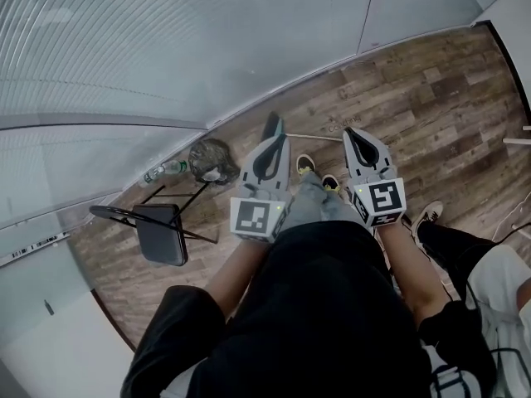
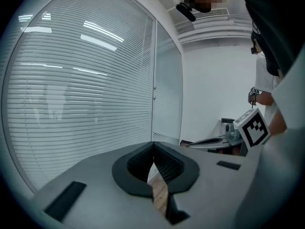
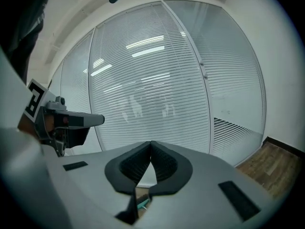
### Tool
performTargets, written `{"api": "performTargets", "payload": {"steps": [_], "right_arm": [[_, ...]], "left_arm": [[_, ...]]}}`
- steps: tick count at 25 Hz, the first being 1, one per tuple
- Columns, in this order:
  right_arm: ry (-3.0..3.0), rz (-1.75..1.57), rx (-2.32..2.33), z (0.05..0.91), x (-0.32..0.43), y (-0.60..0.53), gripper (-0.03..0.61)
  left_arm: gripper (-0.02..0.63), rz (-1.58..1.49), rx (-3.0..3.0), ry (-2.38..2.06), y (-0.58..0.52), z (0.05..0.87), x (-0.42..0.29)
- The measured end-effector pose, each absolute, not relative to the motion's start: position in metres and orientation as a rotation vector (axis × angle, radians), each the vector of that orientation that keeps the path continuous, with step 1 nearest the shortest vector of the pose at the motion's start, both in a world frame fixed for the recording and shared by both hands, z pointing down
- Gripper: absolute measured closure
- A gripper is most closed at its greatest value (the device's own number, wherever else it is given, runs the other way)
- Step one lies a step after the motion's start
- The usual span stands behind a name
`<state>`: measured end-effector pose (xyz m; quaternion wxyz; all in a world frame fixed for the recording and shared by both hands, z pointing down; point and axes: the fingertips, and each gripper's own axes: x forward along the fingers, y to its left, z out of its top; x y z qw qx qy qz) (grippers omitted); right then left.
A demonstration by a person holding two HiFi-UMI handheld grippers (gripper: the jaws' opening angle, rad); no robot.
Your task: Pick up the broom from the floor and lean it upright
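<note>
Clearly my left gripper (image 1: 276, 141) and right gripper (image 1: 349, 133) are both clenched on nothing. The broom (image 1: 273, 126) seems to lie on the floor just ahead, so I should open wide before lowering onto it.

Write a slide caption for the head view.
Left gripper and right gripper, both shut and empty, held over a wood floor beside a glass wall, folding chair at left.
</note>
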<state>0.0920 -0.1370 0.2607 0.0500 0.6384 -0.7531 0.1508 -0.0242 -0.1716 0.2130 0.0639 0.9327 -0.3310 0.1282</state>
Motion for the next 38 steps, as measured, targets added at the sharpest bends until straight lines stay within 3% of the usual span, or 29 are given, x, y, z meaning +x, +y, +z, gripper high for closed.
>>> {"api": "performTargets", "payload": {"steps": [18, 31, 38], "right_arm": [[-1.993, 0.553, 2.007, 0.296, 0.118, -0.179, 0.565], [-1.885, 0.789, 1.938, 0.408, 0.165, -0.191, 0.565], [-1.907, 0.924, 1.865, 0.515, 0.187, -0.191, 0.565]], "left_arm": [[0.594, 0.463, 2.996, -0.448, -0.233, 0.279, 0.014], [0.592, 0.896, 2.86, -0.215, -0.237, 0.439, 0.069], [0.592, 1.127, 2.752, -0.145, -0.225, 0.559, 0.099]]}}
